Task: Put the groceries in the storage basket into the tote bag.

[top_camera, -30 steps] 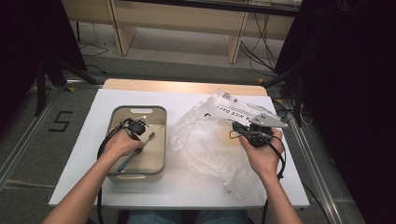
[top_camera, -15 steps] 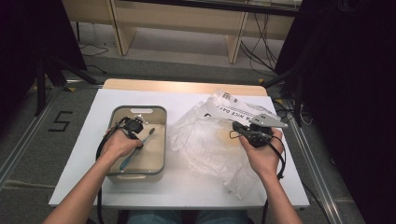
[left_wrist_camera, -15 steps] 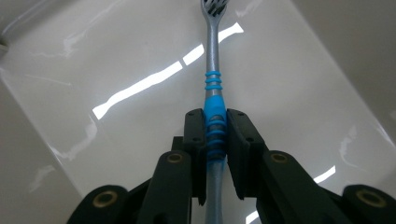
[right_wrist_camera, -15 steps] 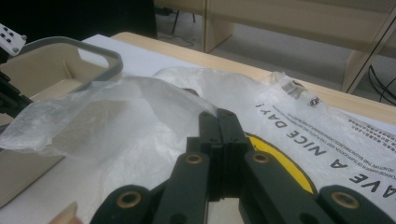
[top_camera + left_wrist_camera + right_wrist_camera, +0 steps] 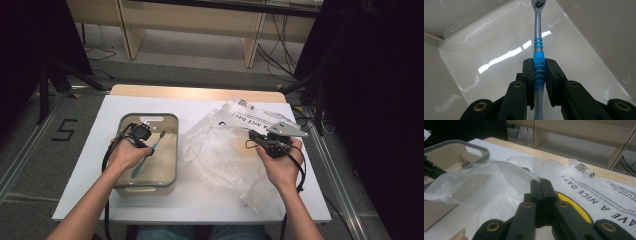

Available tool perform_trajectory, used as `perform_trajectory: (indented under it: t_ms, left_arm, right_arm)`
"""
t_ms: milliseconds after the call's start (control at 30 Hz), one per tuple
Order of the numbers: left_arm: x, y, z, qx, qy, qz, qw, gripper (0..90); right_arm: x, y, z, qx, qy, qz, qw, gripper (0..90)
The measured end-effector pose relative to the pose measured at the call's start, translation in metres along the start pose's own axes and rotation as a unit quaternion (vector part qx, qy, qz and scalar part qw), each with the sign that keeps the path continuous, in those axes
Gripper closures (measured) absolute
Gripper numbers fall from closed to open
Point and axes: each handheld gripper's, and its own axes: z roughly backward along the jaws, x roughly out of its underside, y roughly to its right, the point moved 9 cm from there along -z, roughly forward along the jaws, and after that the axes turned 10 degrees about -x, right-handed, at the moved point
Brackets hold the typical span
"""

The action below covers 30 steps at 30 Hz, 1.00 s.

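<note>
Over the beige bin [image 5: 172, 120] at nine o'clock, the left gripper [image 5: 539, 71] stayed clamped on the toothbrush [image 5: 538, 45]; at three o'clock, the right gripper [image 5: 541, 185] remained pinching the plastic bag [image 5: 499, 180]. Nothing had shifted, suggesting a pause.

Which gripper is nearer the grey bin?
Left. The left gripper is over the grey bin, shut on the toothbrush. The right gripper is off to the side, pinching the plastic bag.

Overhead view; two close gripper-mounted views
</note>
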Motion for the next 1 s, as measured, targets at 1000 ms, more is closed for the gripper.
perform_trajectory:
  t_ms: [1000]
  left_arm:
    - [-0.024, 0.0, 0.026, 0.011, 0.136, 0.035, 0.9901, 78.3]
  right_arm:
    - [-0.001, 0.0, 0.0, 0.001, 0.003, 0.003, 1.0, 90.0]
